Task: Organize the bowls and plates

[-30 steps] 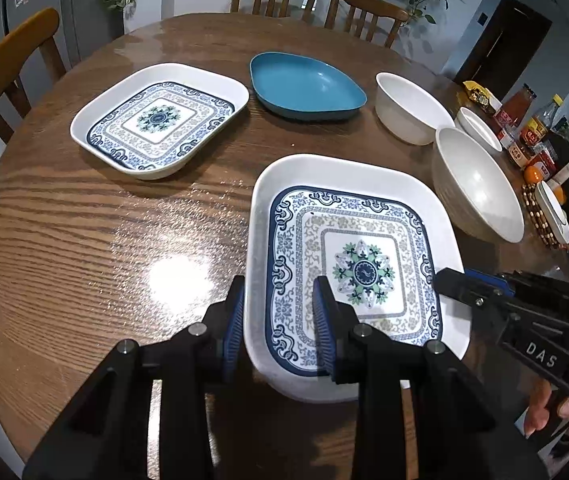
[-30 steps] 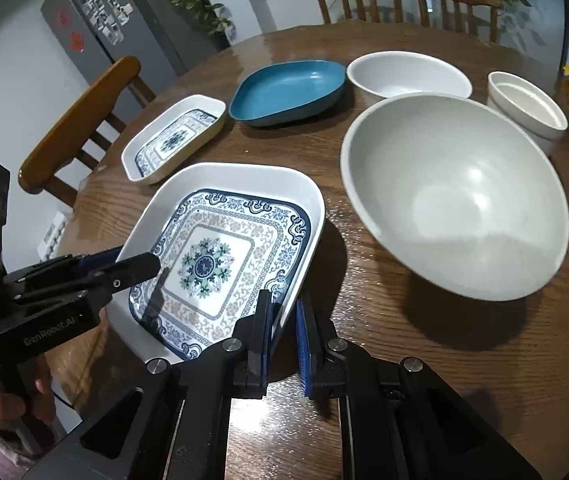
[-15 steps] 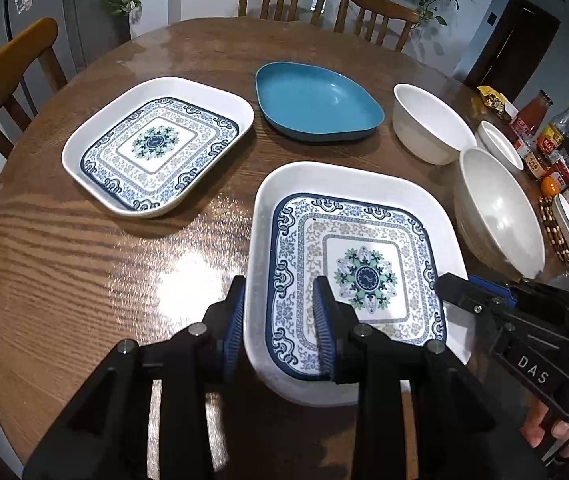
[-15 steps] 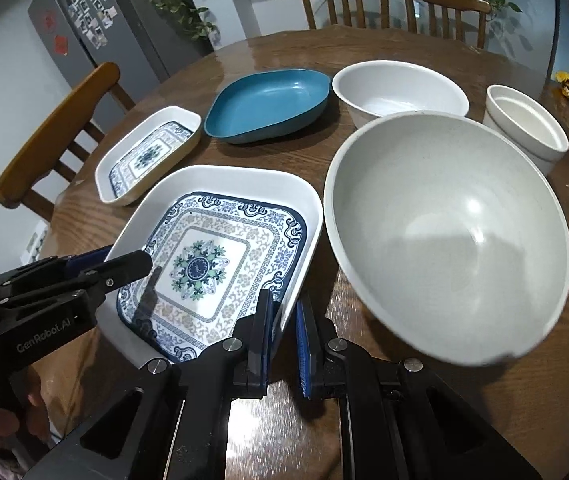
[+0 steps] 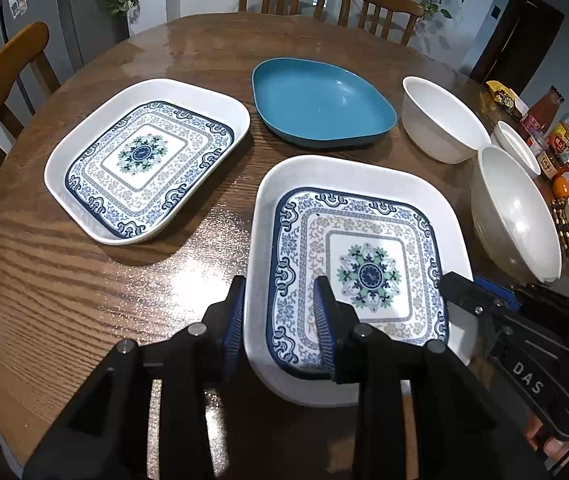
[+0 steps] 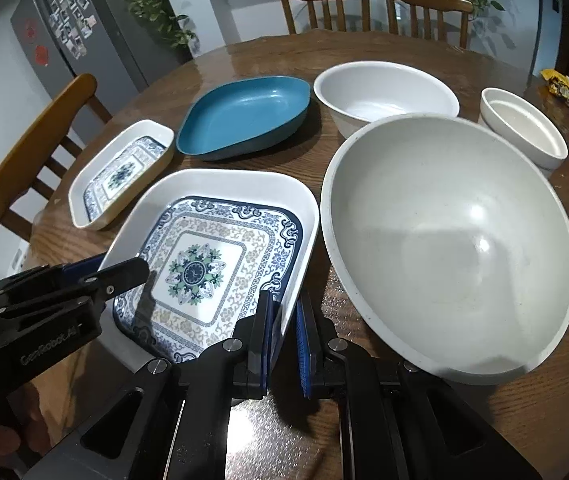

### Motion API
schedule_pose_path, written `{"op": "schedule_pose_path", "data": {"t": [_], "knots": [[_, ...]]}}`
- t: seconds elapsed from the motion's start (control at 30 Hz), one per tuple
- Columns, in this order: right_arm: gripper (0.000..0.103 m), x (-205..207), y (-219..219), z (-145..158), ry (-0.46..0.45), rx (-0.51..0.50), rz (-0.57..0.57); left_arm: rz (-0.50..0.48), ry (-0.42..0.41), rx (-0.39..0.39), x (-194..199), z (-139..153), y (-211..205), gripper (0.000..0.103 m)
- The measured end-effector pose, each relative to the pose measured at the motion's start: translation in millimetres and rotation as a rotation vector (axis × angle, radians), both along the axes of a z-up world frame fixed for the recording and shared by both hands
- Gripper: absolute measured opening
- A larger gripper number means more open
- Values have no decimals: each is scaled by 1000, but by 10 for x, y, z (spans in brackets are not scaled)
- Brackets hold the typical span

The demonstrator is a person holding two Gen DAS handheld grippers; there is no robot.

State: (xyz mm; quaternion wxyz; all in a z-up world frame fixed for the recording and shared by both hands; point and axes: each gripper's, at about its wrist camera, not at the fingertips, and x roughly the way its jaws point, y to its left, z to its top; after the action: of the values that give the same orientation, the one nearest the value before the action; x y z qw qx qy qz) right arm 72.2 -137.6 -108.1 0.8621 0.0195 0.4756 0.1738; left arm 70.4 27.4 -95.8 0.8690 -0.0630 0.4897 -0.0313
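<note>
Both tools gripped the near patterned plate (image 5: 368, 264): left tool (image 5: 280, 320) straddling its left rim, right tool (image 6: 284, 322) pinching its right rim. Large white bowl (image 6: 448, 240) crowded alongside; all dishes empty.

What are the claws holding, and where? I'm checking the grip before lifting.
Both grip the near patterned plate by its rim: left claw at its left near corner, right claw at its right near edge.

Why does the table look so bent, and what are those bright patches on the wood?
Left wrist view: the fisheye lens bends the round table, and lamp glare shines on the wet-looking wood beside the near patterned plate. Right wrist view: highlights glint inside the big white bowl, dark corners come from the lens, everything stays sharp.
</note>
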Motion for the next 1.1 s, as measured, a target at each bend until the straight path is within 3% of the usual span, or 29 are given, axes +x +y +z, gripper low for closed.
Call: {"op": "schedule_pose_path", "data": {"t": [0.17, 0.23, 0.3, 0.37, 0.47, 0.8, 1.1], "knots": [[13, -10, -45, -19, 13, 45, -17, 20, -18, -57, -37, 36, 69, 40], [13, -68, -64, -5, 14, 56, -12, 29, -51, -55, -131, 130, 97, 52], [15, -156, -97, 47, -10, 58, -8, 45, -109, -50, -268, 278, 159, 71], [23, -239, -126, 127, -51, 50, -17, 64, -155, -57, -359, 398, 235, 79], [41, -319, -169, 241, -98, 57, -23, 105, -189, -73, -455, 538, 418, 79], [41, -404, 159, 480, -76, 129, 145, 249, -145, -92, -417, 478, 912, 79], [41, 111, 623, 615, -26, 179, 189, 328, -115, -83, -117, 421, 1168, 76]]}}
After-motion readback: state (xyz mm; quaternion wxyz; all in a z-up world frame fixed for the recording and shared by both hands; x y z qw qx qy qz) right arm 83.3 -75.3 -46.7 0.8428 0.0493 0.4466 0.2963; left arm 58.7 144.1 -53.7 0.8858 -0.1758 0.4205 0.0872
